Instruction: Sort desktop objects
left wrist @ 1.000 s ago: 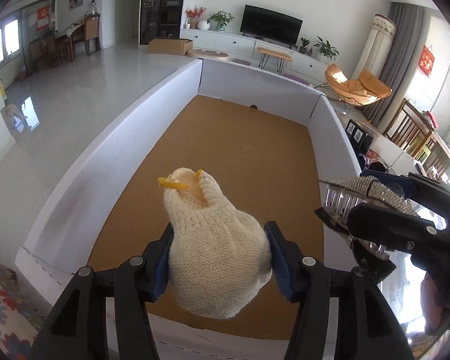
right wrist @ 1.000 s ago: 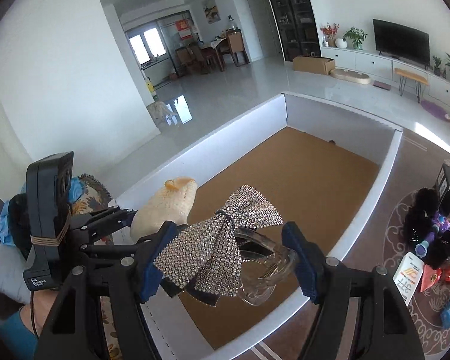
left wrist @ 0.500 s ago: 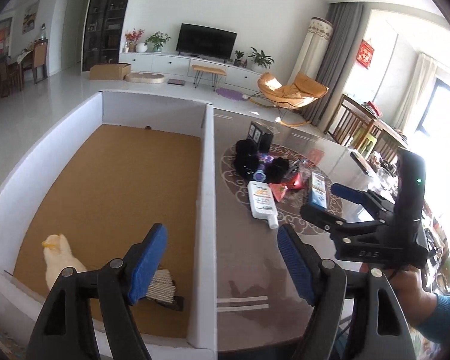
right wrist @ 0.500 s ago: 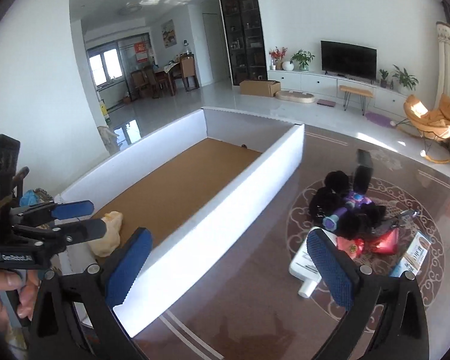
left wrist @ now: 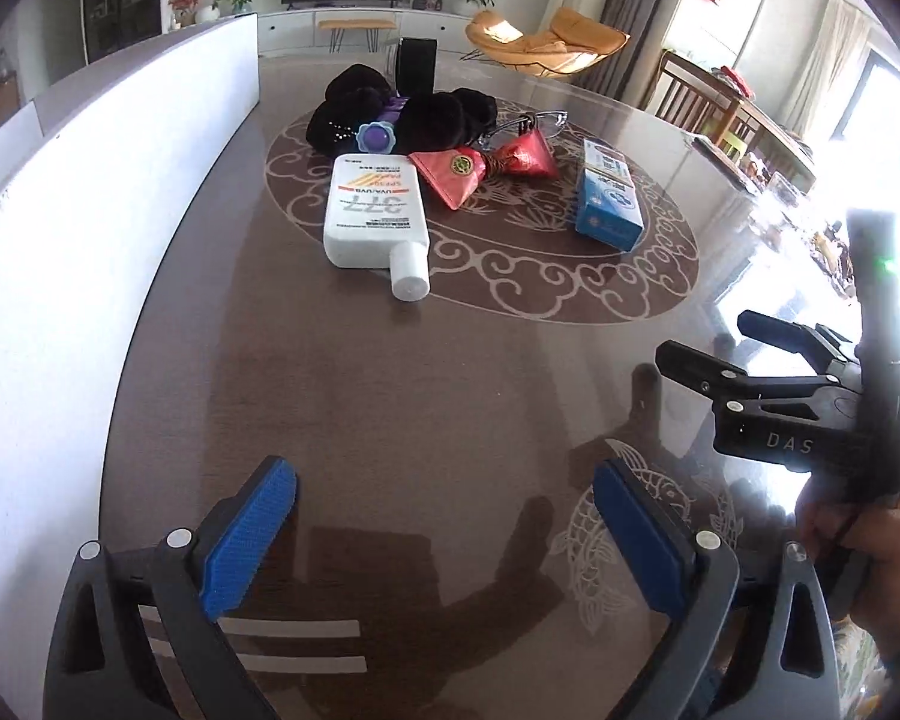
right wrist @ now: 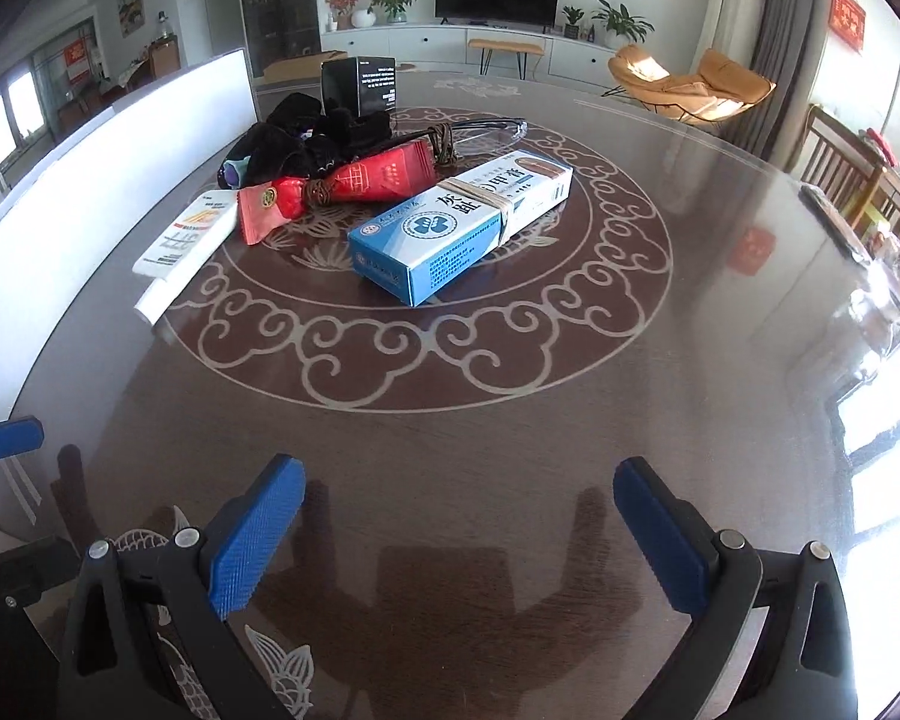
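The left gripper (left wrist: 444, 534) hangs over the bare near part of the dark glossy desk (left wrist: 426, 396), its blue-padded fingers (left wrist: 246, 534) spread wide with nothing between them; the jaws have just been opening. The right gripper (right wrist: 450, 540) is likewise spread to its full width and empty above the desk, having just been opening as well. In the left wrist view the right gripper shows at the right edge, held by a hand (left wrist: 876, 552); in the right wrist view one blue finger of the left gripper pokes in at the left edge.

The things still to be sorted lie together farther out on the desk, inside its pale scroll-pattern ring. A white flat bottle (left wrist: 375, 210) lies on its side with its cap toward the grippers. Just beyond it sits a heap of black fuzzy fabric (left wrist: 426, 114) with a purple round piece (left wrist: 375, 137) at its near edge. A red pouch (left wrist: 450, 171) tied with brown cord lies beside the bottle, touching the heap. A blue and white carton (right wrist: 462, 225) bound by a rubber band lies to the right, close to the pouch. A black box (right wrist: 359, 85) stands upright behind the heap, and a pair of clear glasses (left wrist: 537, 118) lies at the heap's right. A tall white box wall (left wrist: 90, 192) runs along the desk's left side
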`<state>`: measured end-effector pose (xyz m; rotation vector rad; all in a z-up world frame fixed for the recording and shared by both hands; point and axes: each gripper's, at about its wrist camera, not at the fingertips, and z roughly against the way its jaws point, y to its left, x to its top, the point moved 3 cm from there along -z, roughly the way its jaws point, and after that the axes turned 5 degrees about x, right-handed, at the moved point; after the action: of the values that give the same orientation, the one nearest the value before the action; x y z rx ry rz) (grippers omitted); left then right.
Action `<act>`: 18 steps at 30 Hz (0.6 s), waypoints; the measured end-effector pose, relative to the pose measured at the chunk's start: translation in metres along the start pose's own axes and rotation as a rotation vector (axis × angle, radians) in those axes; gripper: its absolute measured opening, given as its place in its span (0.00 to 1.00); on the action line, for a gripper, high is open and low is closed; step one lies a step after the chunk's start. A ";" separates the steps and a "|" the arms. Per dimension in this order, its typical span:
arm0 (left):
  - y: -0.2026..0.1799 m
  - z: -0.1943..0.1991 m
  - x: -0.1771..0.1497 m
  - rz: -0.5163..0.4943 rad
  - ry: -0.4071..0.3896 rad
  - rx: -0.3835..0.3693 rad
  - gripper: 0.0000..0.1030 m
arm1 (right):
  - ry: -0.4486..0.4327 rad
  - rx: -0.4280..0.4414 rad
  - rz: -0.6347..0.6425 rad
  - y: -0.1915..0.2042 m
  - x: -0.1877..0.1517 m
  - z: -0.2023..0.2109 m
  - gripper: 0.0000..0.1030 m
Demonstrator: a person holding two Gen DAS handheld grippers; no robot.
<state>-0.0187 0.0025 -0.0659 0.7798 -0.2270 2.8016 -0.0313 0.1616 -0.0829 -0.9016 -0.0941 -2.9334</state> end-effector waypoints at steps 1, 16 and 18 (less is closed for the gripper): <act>0.002 -0.006 0.004 0.007 0.018 0.007 0.98 | 0.003 -0.005 -0.004 0.002 0.001 -0.003 1.00; -0.001 -0.030 0.034 -0.100 -0.047 0.117 1.00 | -0.025 0.001 -0.035 0.006 0.003 -0.006 1.00; -0.002 -0.031 0.036 -0.102 -0.048 0.117 1.00 | -0.025 0.000 -0.035 0.005 0.003 -0.006 1.00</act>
<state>-0.0634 0.0170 -0.0728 0.8600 -0.0298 2.7222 -0.0364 0.1555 -0.0863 -0.9460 -0.1129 -2.9545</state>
